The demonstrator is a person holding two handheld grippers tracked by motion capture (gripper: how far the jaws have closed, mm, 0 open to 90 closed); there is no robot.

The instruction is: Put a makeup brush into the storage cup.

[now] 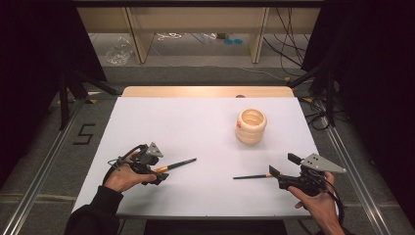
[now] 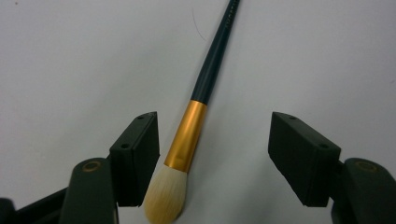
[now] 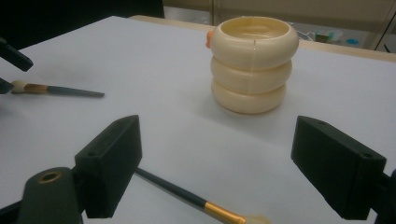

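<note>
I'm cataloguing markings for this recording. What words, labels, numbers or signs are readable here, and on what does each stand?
"5": black mark on the grey floor left of the table, high view.
Tiny marks along the dark handle of the brush between the left hand-held gripper's jaws: too small to read.
Orange patch on the cream ringed holder: no readable text.
Nothing else legible.
</note>
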